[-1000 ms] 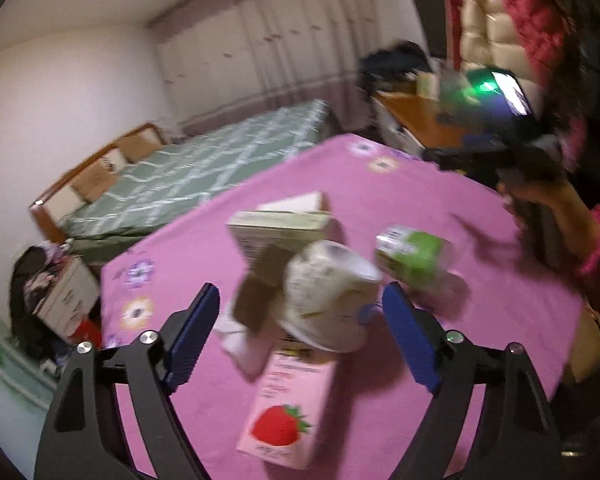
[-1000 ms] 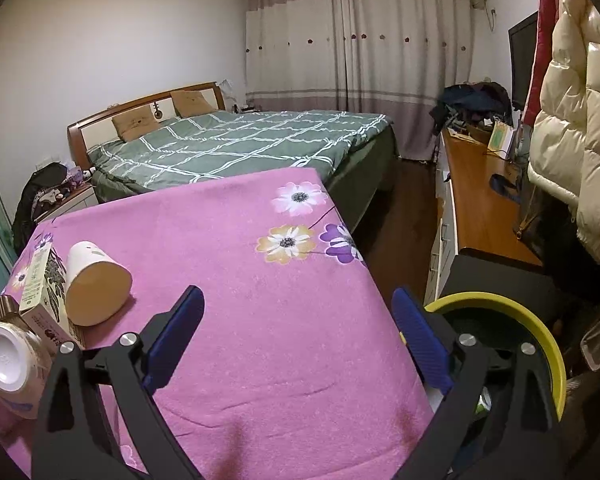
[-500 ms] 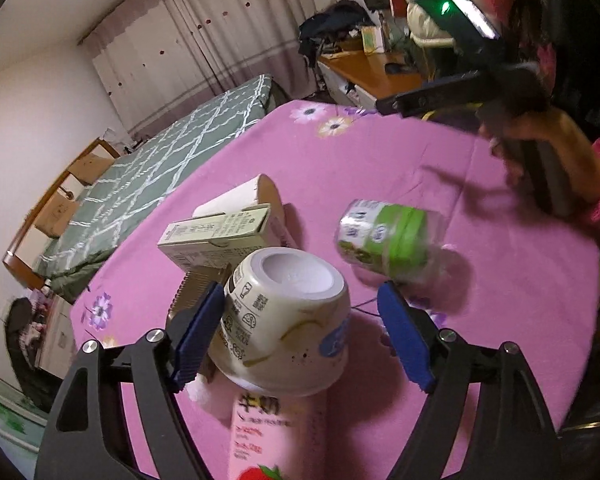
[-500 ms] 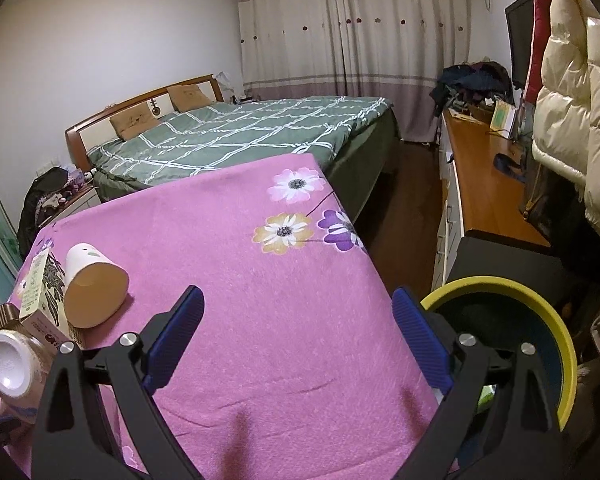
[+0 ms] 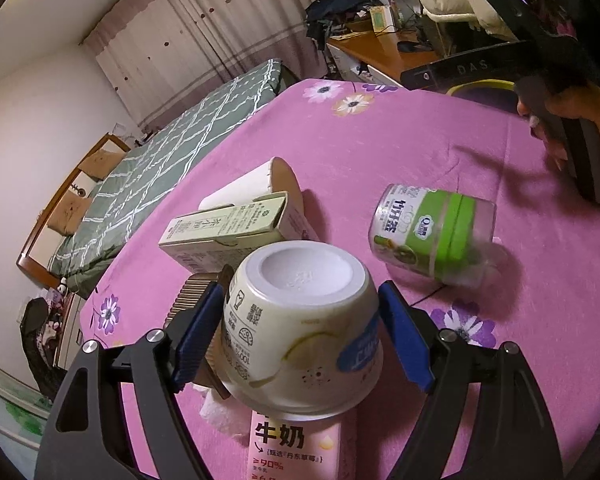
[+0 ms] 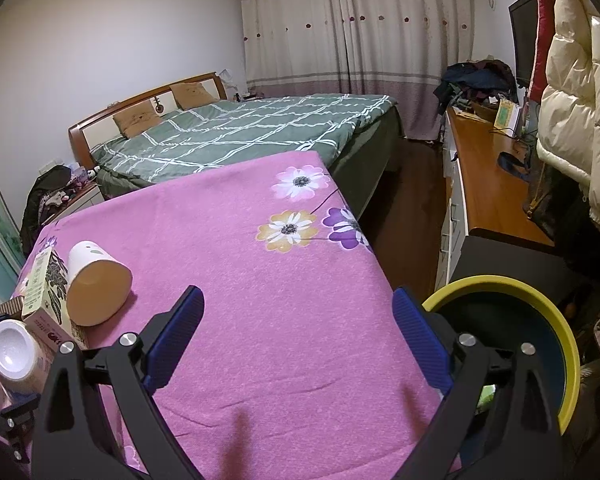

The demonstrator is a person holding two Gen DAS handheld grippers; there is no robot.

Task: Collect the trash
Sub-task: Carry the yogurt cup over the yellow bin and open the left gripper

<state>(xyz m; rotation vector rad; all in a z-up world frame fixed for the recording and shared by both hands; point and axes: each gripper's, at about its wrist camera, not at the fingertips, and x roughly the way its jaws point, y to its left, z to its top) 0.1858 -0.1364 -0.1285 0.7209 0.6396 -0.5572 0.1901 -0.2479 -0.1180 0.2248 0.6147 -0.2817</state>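
My left gripper [image 5: 300, 334] has its blue pads closed against the sides of a white yogurt cup [image 5: 300, 320], which lies bottom toward the camera. The cup also shows at the left edge of the right wrist view [image 6: 14, 350]. Below it lies a pink strawberry milk carton [image 5: 296, 448]. Behind it are a pale green tea box [image 5: 224, 232] and a tipped paper cup [image 5: 256, 184]. A green-labelled clear jar [image 5: 432, 236] lies on its side to the right. My right gripper [image 6: 296, 340] is open and empty above the pink tablecloth [image 6: 260, 280].
A yellow-rimmed trash bin [image 6: 540, 316] stands on the floor beside the table's right edge. A wooden desk [image 6: 488, 192] runs along the right wall. A green-quilted bed [image 6: 240, 140] lies beyond the table. A crumpled white tissue [image 5: 220, 412] lies under the cup.
My left gripper moved forward and closed around the yogurt cup. The right gripper shifted slightly and stays open.
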